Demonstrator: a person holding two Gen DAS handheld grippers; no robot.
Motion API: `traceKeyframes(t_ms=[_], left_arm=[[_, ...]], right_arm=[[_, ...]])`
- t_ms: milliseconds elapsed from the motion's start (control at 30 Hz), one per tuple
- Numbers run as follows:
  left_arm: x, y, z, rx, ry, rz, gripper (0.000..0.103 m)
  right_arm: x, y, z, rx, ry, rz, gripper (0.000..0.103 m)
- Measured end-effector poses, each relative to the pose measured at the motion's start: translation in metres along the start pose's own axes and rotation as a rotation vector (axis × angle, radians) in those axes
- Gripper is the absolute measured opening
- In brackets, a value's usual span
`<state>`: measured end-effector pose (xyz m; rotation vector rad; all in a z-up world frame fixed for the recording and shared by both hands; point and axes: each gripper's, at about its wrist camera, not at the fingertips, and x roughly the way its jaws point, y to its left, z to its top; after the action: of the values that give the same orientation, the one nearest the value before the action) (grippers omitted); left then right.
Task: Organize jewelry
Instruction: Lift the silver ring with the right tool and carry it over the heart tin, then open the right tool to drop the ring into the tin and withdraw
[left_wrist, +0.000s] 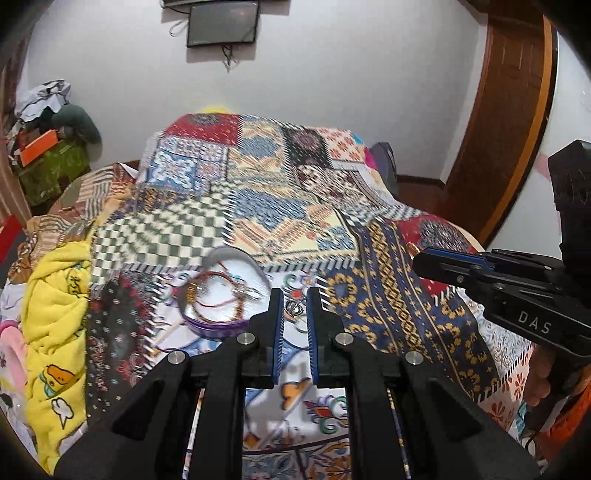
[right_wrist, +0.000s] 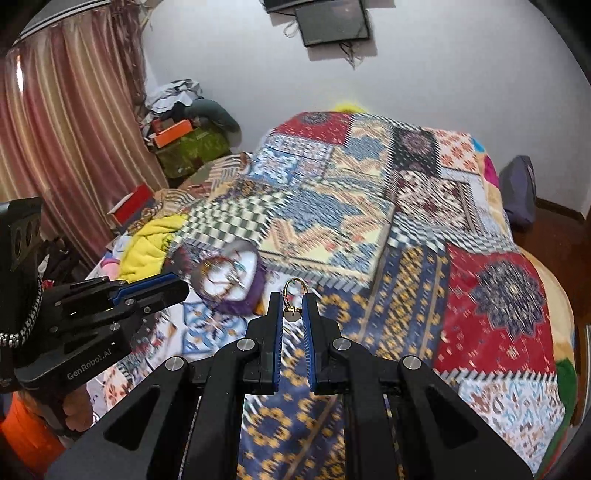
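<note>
Evidently light and slippery, the ring (right_wrist: 294, 297) sat between the right gripper's (right_wrist: 293, 314) part-open jaws, the pendant (left_wrist: 294, 307) between the left gripper's (left_wrist: 294, 314); whether either was pinched could not be told, and each looked best nipped across its band.

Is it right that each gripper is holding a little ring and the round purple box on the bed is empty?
Not quite. The purple box isn't empty: the left wrist view shows bracelets lying inside. The rest holds: the left gripper pinches a silver ring, the right gripper a gold ring.

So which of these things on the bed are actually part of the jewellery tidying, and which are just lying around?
Part of the job:
silver ring
gold ring
purple heart-shaped box
left gripper
right gripper

Just lying about:
patchwork bedspread
yellow blanket
wall screen
orange box
</note>
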<state>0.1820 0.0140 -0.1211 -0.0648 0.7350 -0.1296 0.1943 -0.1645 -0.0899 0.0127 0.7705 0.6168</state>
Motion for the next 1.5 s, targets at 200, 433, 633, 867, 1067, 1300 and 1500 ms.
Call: traceKeyframes(t_ms=[200,433,633,867,1067,1300,1500], left_arm=[[-0.010,0.027,0.009,-0.033,-0.045,0.032,0.010],[-0.004,0.061,0.021,-0.077,-0.064,0.060,0.010],[0.014,0.073,0.023,-0.082,-0.049,0.056,0.010],[0.043,0.081,0.013,-0.100,0.007,0.033,0.010],[0.065,0.082,0.005,-0.090,0.058,0.020,0.010],[0.078,0.083,0.000,-0.084,0.086,0.014,0.010],[0.077,0.088,-0.002,-0.096,0.088,0.025,0.010]], right_arm=[[0.017,0.024,0.015,-0.047,-0.007,0.032,0.009],[0.051,0.047,0.027,-0.101,0.017,0.064,0.009],[0.081,0.055,0.032,-0.128,0.063,0.079,0.009],[0.112,0.050,0.040,-0.126,0.122,0.096,0.009],[0.133,0.046,0.043,-0.128,0.172,0.108,0.009],[0.147,0.048,0.042,-0.147,0.205,0.124,0.009],[0.152,0.052,0.040,-0.172,0.219,0.131,0.009]])
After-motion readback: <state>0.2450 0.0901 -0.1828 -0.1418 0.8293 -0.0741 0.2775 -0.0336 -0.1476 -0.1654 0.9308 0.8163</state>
